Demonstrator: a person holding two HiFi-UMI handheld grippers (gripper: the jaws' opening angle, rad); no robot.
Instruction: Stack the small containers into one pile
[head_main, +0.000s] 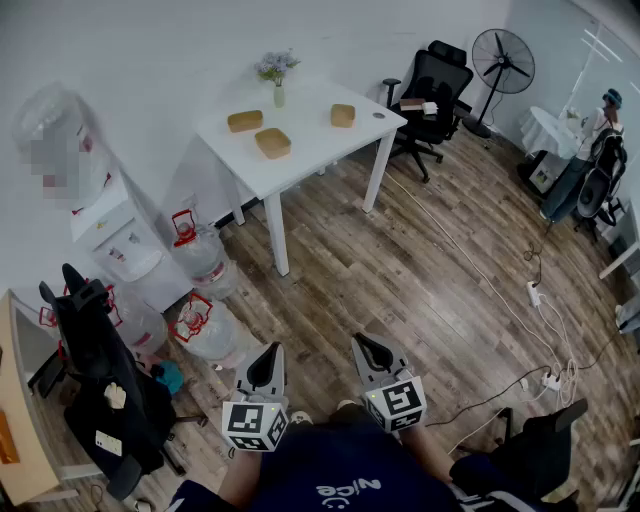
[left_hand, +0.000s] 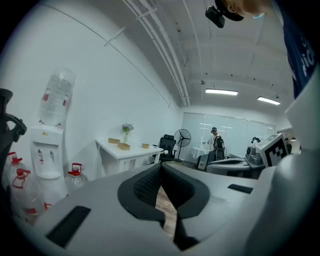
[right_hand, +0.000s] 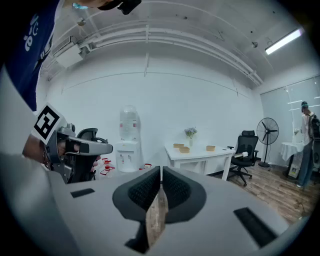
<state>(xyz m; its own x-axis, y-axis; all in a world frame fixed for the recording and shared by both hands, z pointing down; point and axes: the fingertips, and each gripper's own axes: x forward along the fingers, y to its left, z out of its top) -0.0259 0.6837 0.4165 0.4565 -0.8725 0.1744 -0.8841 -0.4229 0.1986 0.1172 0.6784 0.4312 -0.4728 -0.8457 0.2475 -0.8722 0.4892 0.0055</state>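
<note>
Three small tan containers lie apart on the white table (head_main: 300, 150) across the room: one at the back left (head_main: 244, 121), one nearer the front (head_main: 272, 143), one to the right (head_main: 343, 115). My left gripper (head_main: 272, 352) and right gripper (head_main: 362, 345) hang side by side over the wooden floor, far from the table, both shut with nothing between their jaws. The left gripper view shows the containers (left_hand: 123, 146) small in the distance past the shut left gripper (left_hand: 160, 167). The right gripper view shows them (right_hand: 184, 149) past the shut right gripper (right_hand: 161, 171).
A vase of flowers (head_main: 278, 82) stands at the table's back. A water dispenser (head_main: 110, 225) and water jugs (head_main: 205, 325) line the left wall. Office chairs (head_main: 100, 385) (head_main: 435, 90), a fan (head_main: 503, 62), floor cables (head_main: 545, 330) and a person (head_main: 585, 150) are around.
</note>
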